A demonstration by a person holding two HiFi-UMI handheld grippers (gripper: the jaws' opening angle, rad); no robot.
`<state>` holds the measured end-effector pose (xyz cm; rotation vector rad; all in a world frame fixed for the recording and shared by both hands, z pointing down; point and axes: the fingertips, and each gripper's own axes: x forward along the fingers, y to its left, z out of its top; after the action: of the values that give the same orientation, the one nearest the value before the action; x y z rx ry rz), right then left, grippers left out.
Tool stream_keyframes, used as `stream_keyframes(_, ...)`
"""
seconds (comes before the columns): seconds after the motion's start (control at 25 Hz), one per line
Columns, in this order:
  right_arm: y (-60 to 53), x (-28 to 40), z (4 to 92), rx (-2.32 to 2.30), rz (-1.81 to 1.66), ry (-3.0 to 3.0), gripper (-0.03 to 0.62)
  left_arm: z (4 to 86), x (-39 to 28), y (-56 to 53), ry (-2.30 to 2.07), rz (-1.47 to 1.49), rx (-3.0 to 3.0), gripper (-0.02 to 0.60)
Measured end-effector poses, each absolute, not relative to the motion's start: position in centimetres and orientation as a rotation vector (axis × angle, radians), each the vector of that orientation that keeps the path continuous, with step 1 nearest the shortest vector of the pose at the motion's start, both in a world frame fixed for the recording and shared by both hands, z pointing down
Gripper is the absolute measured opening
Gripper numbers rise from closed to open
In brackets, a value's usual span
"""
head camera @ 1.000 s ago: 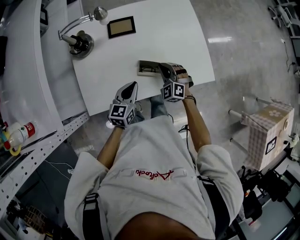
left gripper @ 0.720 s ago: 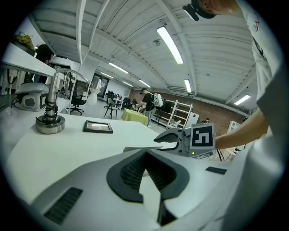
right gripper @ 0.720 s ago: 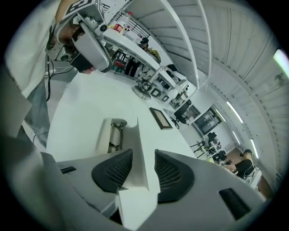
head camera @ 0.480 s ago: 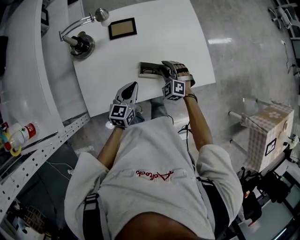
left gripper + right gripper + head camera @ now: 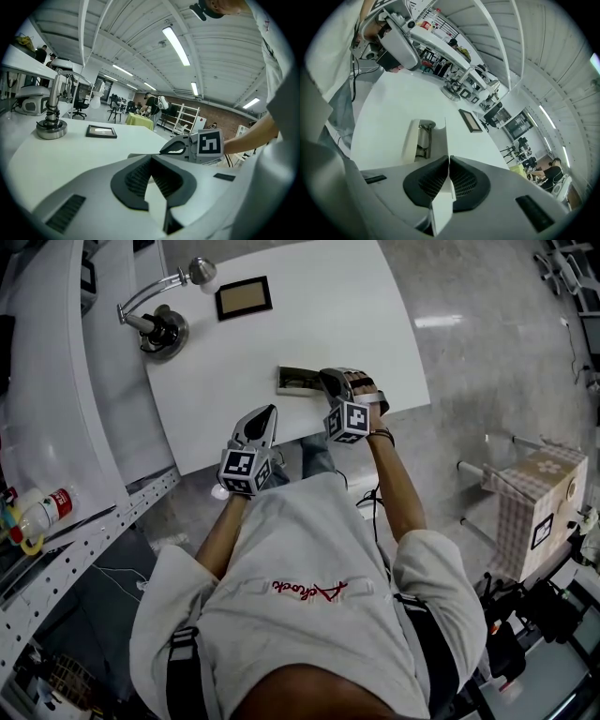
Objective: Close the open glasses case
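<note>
We held the right gripper at the right end of the glasses case, its jaws closing on the raised lid, apparently to swing it down. The case lay near the front edge of the table, long axis along that edge, open upward. The left gripper hung at that edge, jaws together and empty.

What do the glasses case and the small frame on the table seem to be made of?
The glasses case looks like stiff card or plastic with a matte cream-white covering: its raised half is thin, flat and sharp-edged, without shine. The frame has a dark border, perhaps wood or plastic, around a tan insert; it shows too small to tell.
</note>
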<state>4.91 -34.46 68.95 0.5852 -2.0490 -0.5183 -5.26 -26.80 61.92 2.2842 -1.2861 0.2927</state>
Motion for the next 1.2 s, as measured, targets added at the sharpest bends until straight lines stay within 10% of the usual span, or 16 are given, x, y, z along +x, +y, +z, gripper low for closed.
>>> stream_keyframes(1.2, -29.0, 4.5, 73.2, 0.572, -0.288, -2.087, 0.046, 61.7, -6.3, -27.3, -1.293, 0.31, 2.308, 0.031)
